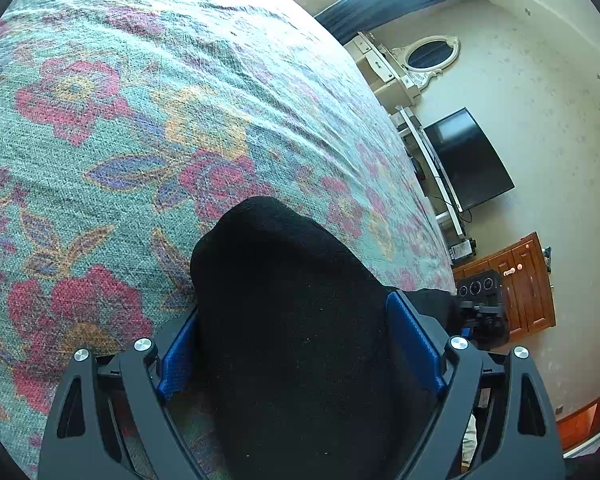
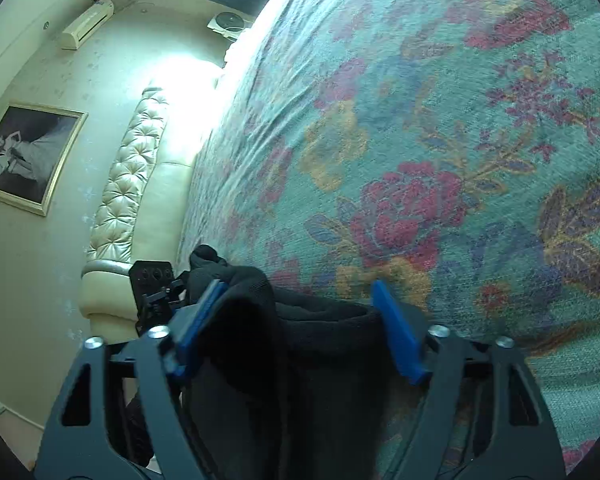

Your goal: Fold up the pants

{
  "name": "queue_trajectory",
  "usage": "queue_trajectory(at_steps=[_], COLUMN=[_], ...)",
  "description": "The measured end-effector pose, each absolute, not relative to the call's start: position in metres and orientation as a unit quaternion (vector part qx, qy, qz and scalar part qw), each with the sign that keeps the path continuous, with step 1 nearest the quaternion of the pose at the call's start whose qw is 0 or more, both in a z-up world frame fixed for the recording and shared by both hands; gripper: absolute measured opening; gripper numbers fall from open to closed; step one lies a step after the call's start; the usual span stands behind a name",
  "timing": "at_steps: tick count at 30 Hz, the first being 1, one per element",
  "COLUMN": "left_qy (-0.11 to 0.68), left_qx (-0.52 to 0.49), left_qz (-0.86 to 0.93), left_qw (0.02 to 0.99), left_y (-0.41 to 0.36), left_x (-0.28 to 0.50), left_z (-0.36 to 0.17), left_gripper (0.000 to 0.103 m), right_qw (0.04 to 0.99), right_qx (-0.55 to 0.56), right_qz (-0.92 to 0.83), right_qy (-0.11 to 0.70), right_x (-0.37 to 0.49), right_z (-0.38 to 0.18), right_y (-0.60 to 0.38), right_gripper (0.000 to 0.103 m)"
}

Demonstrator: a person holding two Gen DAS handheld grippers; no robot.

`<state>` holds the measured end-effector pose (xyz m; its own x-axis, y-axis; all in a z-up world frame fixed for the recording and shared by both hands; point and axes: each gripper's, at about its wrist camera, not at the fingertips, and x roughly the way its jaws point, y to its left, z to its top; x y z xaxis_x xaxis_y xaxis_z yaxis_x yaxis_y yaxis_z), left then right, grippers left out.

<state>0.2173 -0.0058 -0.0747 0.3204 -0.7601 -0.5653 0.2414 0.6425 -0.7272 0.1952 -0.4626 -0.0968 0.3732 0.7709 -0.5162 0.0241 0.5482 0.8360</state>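
The black pants (image 1: 284,304) bulge up between the blue pads of my left gripper (image 1: 300,344), whose jaws stand wide apart around the cloth, above the floral bedspread (image 1: 120,120). In the right wrist view the black pants (image 2: 320,360) fill the gap of my right gripper (image 2: 300,328), also wide open, with a folded edge running between the pads. The other gripper shows at the bed edge (image 1: 480,304) and in the right wrist view (image 2: 152,292). How the pants lie beyond the jaws is hidden.
The bed's floral cover (image 2: 440,140) fills most of both views. A television (image 1: 468,160), white shelf (image 1: 432,152) and wooden cabinet (image 1: 524,288) stand by the wall. A tufted headboard (image 2: 132,176) and framed picture (image 2: 24,156) are on the other side.
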Motion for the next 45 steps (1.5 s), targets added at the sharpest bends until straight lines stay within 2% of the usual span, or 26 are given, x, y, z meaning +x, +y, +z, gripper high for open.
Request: queue_trajectory(at_steps=[1, 3, 22, 25, 26, 28, 31, 34, 45], left_qy=[0.481, 0.477, 0.489, 0.486, 0.485, 0.485, 0.475, 0.468, 0.452], left_qx=[-0.268, -0.264, -0.128, -0.135, -0.136, -0.122, -0.112, -0.101, -0.085], left_qz=[-0.329, -0.331, -0.288, -0.288, -0.282, -0.263, -0.251, -0.241, -0.229], left_qw=[0.767, 0.77, 0.813, 0.814, 0.816, 0.825, 0.836, 0.844, 0.858], left_y=[-0.004, -0.006, -0.038, -0.034, -0.034, -0.033, -0.034, -0.036, -0.037], left_x=[0.215, 0.215, 0.211, 0.212, 0.211, 0.209, 0.204, 0.201, 0.198], left_z=[-0.075, -0.074, -0.064, -0.066, -0.066, -0.065, -0.062, -0.058, -0.05], left_gripper=[0.086, 0.086, 0.086, 0.085, 0.083, 0.066, 0.054, 0.048, 0.044], right_qw=[0.715, 0.712, 0.719, 0.719, 0.719, 0.719, 0.72, 0.724, 0.732], right_qx=[0.42, 0.428, 0.423, 0.423, 0.423, 0.422, 0.421, 0.419, 0.428], right_qz=[0.251, 0.266, 0.267, 0.268, 0.268, 0.268, 0.268, 0.264, 0.255], right_qy=[0.499, 0.489, 0.483, 0.483, 0.482, 0.482, 0.482, 0.48, 0.464], right_x=[0.194, 0.192, 0.189, 0.189, 0.189, 0.189, 0.188, 0.188, 0.185], right_z=[-0.107, -0.113, -0.114, -0.114, -0.114, -0.114, -0.112, -0.108, -0.1], right_y=[-0.47, -0.473, -0.469, -0.471, -0.471, -0.472, -0.473, -0.471, -0.462], right_gripper=[0.032, 0.031, 0.031, 0.031, 0.031, 0.032, 0.032, 0.032, 0.033])
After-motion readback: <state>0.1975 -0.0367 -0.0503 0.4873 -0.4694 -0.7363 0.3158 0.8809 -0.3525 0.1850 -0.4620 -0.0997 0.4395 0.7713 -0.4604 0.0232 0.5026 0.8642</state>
